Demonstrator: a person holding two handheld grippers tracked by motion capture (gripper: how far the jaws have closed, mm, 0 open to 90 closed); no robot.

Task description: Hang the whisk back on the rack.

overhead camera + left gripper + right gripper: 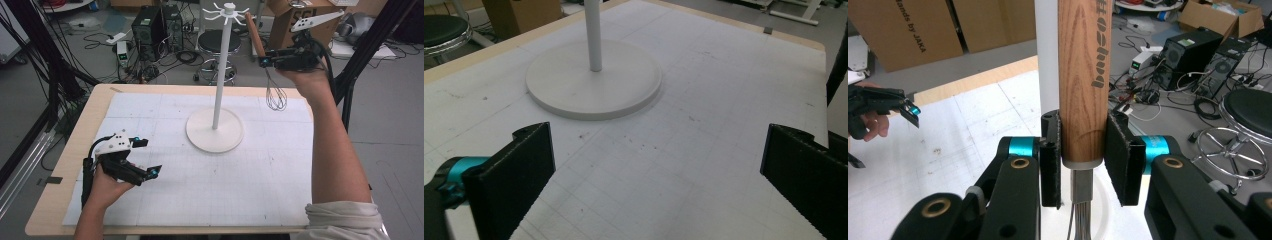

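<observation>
A whisk with a wooden handle (256, 36) and wire loops (275, 95) hangs upright in the air at the back right, beside the top of a white stand. My right gripper (264, 60) is shut on the lower end of the handle (1083, 75), one pad on each side. The white stand has a round base (215, 131), a tall pole (221, 70) and short hooks around its top (226, 11). My left gripper (146, 157) rests low over the table's front left, open, with nothing between its black jaws; the stand's base (594, 82) lies ahead of it.
A white gridded mat (200, 165) covers the wooden table (75, 145). Behind the table stand a stool (219, 42), computer cases (150, 25), cables and cardboard boxes (287, 22). Black frame posts (45, 55) rise at left and right.
</observation>
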